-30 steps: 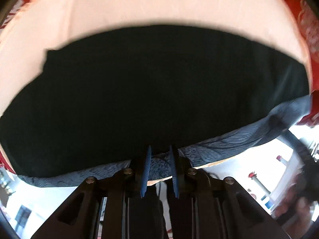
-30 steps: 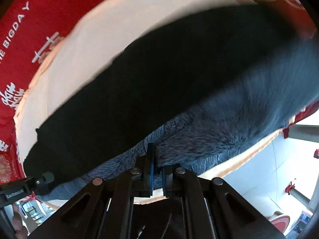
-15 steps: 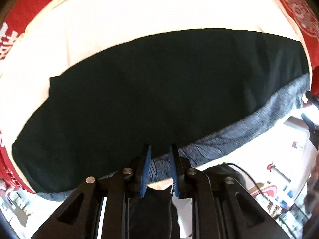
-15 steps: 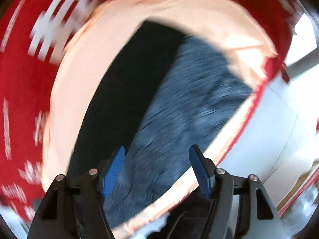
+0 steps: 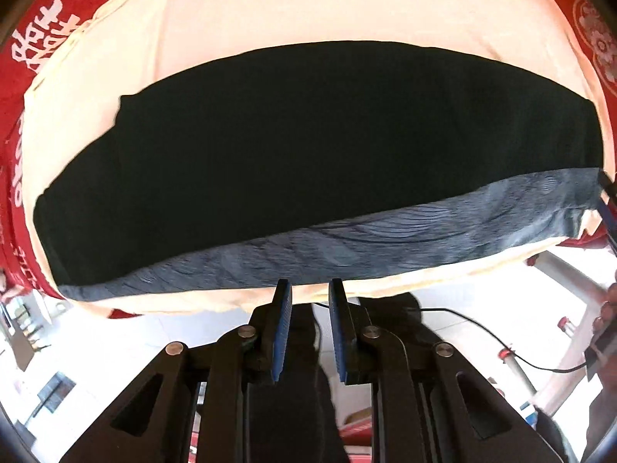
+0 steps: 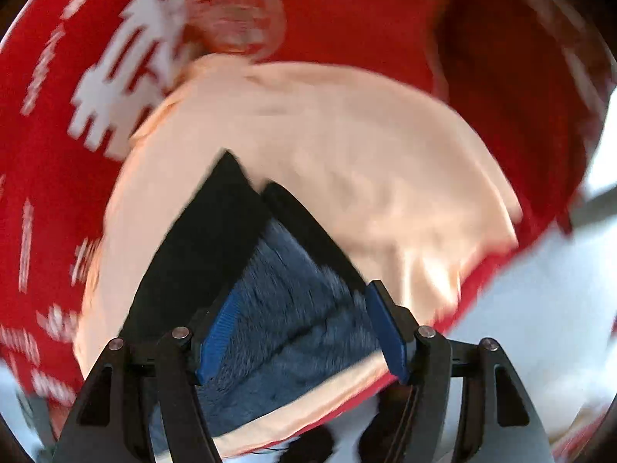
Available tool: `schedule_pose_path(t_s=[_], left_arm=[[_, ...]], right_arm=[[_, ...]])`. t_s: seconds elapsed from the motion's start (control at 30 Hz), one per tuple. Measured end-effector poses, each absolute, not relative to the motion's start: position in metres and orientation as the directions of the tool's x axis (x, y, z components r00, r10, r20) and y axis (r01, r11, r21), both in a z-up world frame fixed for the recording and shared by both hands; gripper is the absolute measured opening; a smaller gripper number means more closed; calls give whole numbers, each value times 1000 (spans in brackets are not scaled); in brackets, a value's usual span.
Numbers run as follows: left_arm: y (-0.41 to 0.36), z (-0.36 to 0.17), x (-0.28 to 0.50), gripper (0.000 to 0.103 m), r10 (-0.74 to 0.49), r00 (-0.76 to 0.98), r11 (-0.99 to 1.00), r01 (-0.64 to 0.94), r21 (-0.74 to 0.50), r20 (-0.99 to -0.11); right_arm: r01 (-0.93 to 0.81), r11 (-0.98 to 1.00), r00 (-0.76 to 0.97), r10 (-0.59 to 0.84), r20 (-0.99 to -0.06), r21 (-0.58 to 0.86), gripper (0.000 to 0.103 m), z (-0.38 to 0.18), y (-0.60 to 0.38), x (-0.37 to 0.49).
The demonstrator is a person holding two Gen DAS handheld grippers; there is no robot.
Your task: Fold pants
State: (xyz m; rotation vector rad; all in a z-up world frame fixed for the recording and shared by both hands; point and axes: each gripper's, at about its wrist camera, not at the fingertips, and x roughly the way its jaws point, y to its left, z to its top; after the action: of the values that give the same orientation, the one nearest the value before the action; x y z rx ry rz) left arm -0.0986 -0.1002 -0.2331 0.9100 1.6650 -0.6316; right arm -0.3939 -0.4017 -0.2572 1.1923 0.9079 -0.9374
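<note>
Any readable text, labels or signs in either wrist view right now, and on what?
"囍", white double-happiness sign, on the red cloth, left wrist view.
More white print down that cloth's left edge: cut off, unreadable.
White characters on the red cloth in the right wrist view: motion-blurred, unreadable.
Pants: no label visible.

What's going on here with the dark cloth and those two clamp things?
A person with a handheld gripper in each hand is folding dark pants on a peach cloth over a red table cover. The pants lie flat, a grey-blue strip showing along the near edge. The left gripper holds nothing, jaws nearly shut; the right gripper hangs open above the fabric.
</note>
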Motion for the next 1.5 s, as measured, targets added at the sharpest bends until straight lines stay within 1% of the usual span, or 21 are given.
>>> schedule_pose_path(t_s=[0.03,0.07,0.1,0.13,0.17,0.2,0.23,0.27,0.33,0.5,0.53,0.57,0.6,0.67,0.77,0.87,0.97,1.1,1.2,1.33,1.5], left_arm=[[-104,-231,-106,21,239,-127,569,822,33,-963],[-106,-230,-112,21,228,-129,572,820,25,-965],[-109,-228,-115,21,216,-134,576,817,15,-967],[-113,-228,-121,36,199,-144,583,812,-1,-969],[-117,-230,-126,77,193,-137,587,809,2,-972],[-121,-228,-126,95,193,-111,589,808,25,-975],[-137,-230,-123,103,181,-55,591,804,64,-982],[-140,-226,-126,103,146,-12,590,804,78,-989],[-145,-233,-134,103,140,-53,582,812,39,-989],[-156,-246,-150,103,148,-113,571,821,-9,-983],[-161,-248,-145,103,136,-140,581,813,-35,-981],[-161,-248,-149,103,112,-182,605,792,-78,-977],[-161,-249,-145,103,96,-209,620,777,-106,-973],[-158,-249,-151,103,38,-295,675,712,-193,-955],[-152,-249,-162,103,-38,-384,725,625,-290,-923],[-143,-257,-174,103,-72,-443,745,571,-343,-893],[-143,-267,-184,103,-95,-446,783,519,-343,-890],[-142,-267,-175,102,-204,-484,861,326,-391,-851],[-126,-266,-171,91,-285,-524,874,200,-442,-802],[-116,-274,-182,90,-258,-516,886,212,-413,-817],[-133,-295,-178,90,-150,-492,906,279,-318,-858]], right_arm=[[921,172,367,-79,-927,350,70,-261,-409,-389],[903,208,391,-41,-920,375,64,-262,-410,-390],[875,248,426,16,-905,416,61,-267,-415,-386],[859,285,431,44,-901,425,57,-269,-419,-382],[844,317,437,57,-897,432,51,-270,-422,-381],[827,345,448,74,-891,444,46,-271,-425,-382],[817,360,452,86,-888,451,35,-270,-427,-383],[810,382,445,96,-890,446,31,-268,-427,-386],[783,428,448,115,-886,451,28,-262,-430,-386],[753,518,390,145,-909,405,32,-266,-431,-375],[748,516,392,162,-906,416,30,-270,-431,-374],[745,509,398,178,-900,430,22,-271,-434,-374],[738,499,410,204,-889,455,20,-270,-436,-375],[702,523,443,212,-871,484,17,-253,-435,-373],[664,567,477,180,-860,487,17,-216,-426,-375],[655,585,493,147,-858,477,17,-185,-415,-378],[680,557,494,133,-859,477,17,-171,-405,-381],[755,469,452,133,-882,458,17,-186,-404,-389],[770,455,441,127,-889,447,17,-185,-405,-393],[753,476,461,112,-881,454,17,-170,-403,-389],[765,488,420,114,-900,419,17,-181,-398,-393]])
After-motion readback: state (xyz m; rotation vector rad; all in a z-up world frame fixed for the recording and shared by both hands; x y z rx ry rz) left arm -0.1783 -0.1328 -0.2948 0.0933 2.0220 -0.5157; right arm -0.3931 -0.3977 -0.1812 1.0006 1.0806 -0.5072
